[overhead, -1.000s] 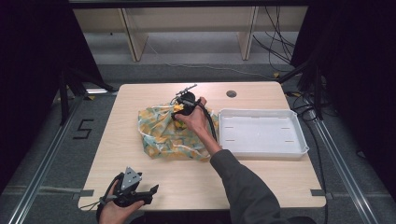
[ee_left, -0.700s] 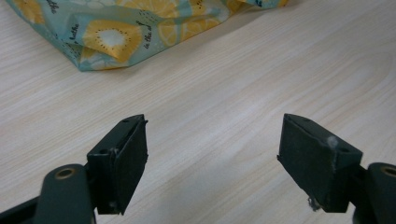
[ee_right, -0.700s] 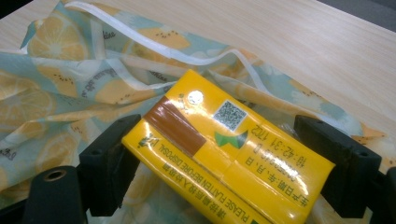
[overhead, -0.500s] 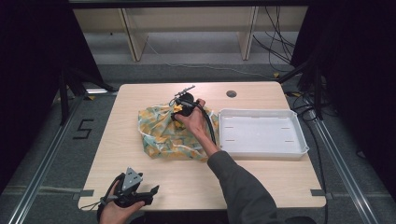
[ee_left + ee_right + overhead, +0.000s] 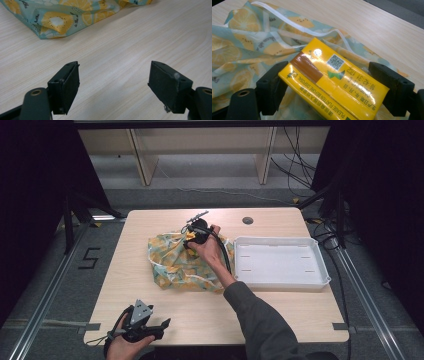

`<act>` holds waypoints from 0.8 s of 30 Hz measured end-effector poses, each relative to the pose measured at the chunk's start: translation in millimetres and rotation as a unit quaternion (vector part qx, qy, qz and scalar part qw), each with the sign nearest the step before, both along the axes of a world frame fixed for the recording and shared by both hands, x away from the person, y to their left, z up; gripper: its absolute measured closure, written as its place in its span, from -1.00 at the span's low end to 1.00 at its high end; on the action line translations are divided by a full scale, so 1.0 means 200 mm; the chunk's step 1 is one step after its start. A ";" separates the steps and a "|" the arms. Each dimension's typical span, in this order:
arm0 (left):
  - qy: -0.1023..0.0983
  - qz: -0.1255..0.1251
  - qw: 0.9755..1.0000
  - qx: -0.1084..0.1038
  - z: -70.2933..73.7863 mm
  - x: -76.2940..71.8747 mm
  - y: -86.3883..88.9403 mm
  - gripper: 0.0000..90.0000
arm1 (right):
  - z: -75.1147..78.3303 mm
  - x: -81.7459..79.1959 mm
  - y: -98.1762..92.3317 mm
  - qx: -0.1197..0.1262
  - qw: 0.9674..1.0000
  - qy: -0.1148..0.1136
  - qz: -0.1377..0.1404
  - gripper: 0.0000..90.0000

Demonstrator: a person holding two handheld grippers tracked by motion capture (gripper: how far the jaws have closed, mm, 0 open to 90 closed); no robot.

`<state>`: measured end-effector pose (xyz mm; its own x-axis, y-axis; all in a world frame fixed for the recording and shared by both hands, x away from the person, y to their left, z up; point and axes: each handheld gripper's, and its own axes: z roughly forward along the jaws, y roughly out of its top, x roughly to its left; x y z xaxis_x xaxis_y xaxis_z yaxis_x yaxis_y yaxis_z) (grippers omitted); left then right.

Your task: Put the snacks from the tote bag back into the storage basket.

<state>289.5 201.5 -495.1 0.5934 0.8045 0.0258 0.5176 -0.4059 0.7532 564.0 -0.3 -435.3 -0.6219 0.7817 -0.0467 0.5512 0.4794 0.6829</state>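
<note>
Right gripper view: yellow carton (image 5: 329, 82) clamped between the right gripper's (image 5: 334, 85) jaws over the drawstring bag (image 5: 249, 50); left gripper (image 5: 115, 85) jaws apart.

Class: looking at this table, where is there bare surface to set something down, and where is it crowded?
Free: the white tray is empty; bare table lies along the far edge behind the patterned bag, and in front between the bag and the left gripper. Crowded: the middle, where the right gripper holds a yellow carton over the bag.
</note>
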 end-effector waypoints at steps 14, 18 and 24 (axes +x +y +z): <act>-0.001 -0.004 1.000 0.015 -0.01 0.02 0.01 -0.48 | 0.26 -0.13 -0.06 0.027 0.998 -0.011 0.063 -0.55; -0.001 -0.004 1.000 0.014 -0.01 0.01 0.01 -0.48 | 0.31 -0.16 -0.08 0.036 0.997 -0.014 0.067 -0.55; -0.002 0.008 1.000 -0.002 -0.01 0.01 0.01 -0.48 | 0.39 -0.23 -0.15 0.035 0.996 -0.019 0.080 -0.55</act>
